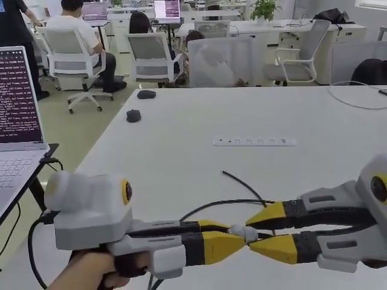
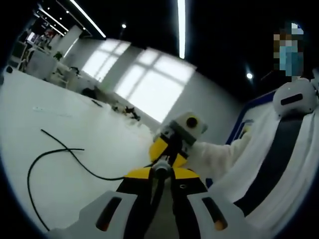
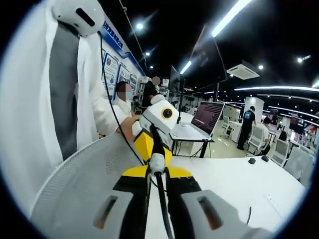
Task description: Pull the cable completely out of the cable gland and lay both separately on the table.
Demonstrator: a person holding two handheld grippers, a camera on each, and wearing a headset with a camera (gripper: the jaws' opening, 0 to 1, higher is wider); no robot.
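Here the cable gland (image 1: 245, 232) hangs just above the near part of the white table (image 1: 181, 157), pinched from both ends. The left tongs (image 1: 237, 237) are closed on it from its left and the right tongs (image 1: 254, 234) from its right, their yellow tips nearly meeting across it. The black cable (image 1: 240, 183) is threaded through the gland: one stretch loops over the table just beyond it, and in the right gripper view another runs back between that gripper's jaws. Beyond the gland lies a white power strip (image 1: 254, 142). Farther beyond, to its left, sit two computer mice (image 1: 133, 115). Well left of the gland an open laptop (image 1: 18, 103) stands off the table's edge.
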